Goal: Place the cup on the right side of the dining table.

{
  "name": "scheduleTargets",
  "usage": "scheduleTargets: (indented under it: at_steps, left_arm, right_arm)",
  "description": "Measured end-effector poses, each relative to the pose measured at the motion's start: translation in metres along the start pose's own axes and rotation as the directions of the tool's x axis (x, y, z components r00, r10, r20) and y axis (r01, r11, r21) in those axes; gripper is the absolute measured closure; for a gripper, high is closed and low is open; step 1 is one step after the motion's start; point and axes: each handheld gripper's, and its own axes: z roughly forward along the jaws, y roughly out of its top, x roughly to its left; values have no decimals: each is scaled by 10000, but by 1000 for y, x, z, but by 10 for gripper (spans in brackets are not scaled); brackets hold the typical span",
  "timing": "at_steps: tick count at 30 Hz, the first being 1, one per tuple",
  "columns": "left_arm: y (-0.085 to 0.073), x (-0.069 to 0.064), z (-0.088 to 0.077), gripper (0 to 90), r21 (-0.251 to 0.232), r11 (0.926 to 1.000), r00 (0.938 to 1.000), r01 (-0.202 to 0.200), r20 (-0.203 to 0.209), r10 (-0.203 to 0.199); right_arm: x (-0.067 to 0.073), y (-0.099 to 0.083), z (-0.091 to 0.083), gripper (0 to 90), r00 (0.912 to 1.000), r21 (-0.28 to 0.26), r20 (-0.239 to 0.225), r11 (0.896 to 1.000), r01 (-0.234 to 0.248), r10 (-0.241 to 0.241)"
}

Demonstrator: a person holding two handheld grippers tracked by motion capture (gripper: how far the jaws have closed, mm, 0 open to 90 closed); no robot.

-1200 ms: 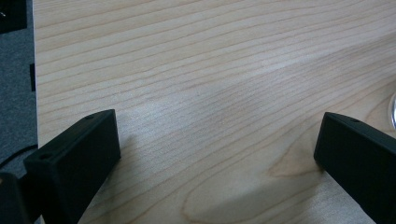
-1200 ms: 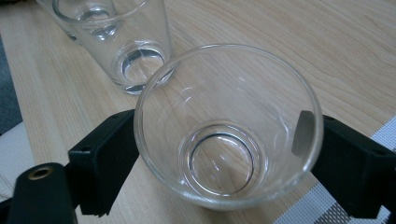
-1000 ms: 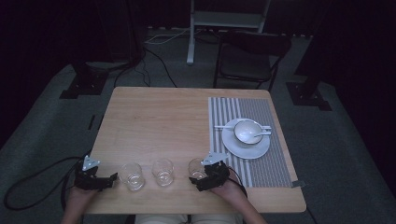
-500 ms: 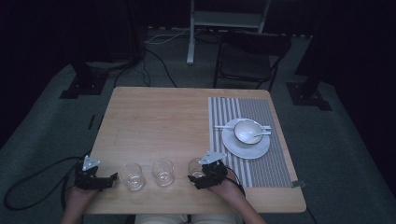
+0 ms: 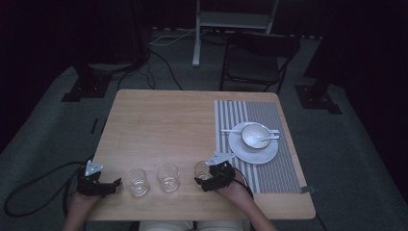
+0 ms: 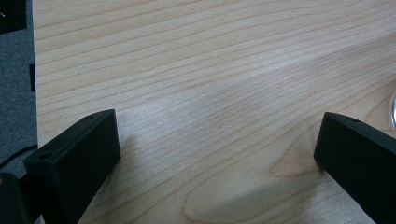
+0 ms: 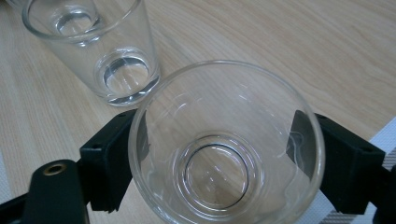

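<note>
Almost nothing has changed over the last second. Your right gripper (image 5: 208, 177) was already at the right glass (image 5: 202, 169) and it stays there. Its grey plate may sit a touch higher in the high view, but I can't tell whether that is a lift. The glass keeps its spot, so I'd call this grip made and lift not begun.

- **Right claw:** it is pinching the right glass. In the right gripper view the jaws press on the wall of the glass (image 7: 226, 144) at 9 and 3 o'clock, and you look straight down into it. It is empty and upright, with its base seemingly on the table (image 5: 159, 120).
- **Left claw:** your left gripper (image 5: 113, 185) is spread wide and holds nothing. The left gripper view shows bare wood between its jaws. It is parked at the table's 7 o'clock corner and hasn't moved.
- **Glasses:** the three stand in a row along the 6 o'clock edge. The left glass (image 5: 135, 181) is just beside the left jaws, the mid glass (image 5: 168, 176) comes next, and the right glass is toward 5 o'clock, near the mat (image 5: 269, 120).
- **Neighbours:** the mid glass (image 7: 93, 46) stands close to the held one at its 10 o'clock in the right gripper view, apart but not by much.
- **Mat side:** the plate (image 5: 253, 153) with the bowl (image 5: 255, 134) sits on the mat at 3 o'clock, untouched.

For the task, the pick looks secure. Lift straight up before you swing, so you clear the mid glass.
</note>
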Motion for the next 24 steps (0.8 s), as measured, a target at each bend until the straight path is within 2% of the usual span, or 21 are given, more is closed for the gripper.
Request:
scheduleTargets:
  at_steps: [16, 24]
  left_arm:
    - [0, 0, 0, 7, 2, 10000, 10000, -5, 3, 5]
    - [0, 0, 0, 7, -5, 10000, 10000, 1, 8, -1]
  right_arm:
    - [-8, 15, -8, 177, 9994, -266, 350, 9996, 21, -12]
    - [-19, 27, -9, 176, 9985, -306, 534, 9995, -62, 78]
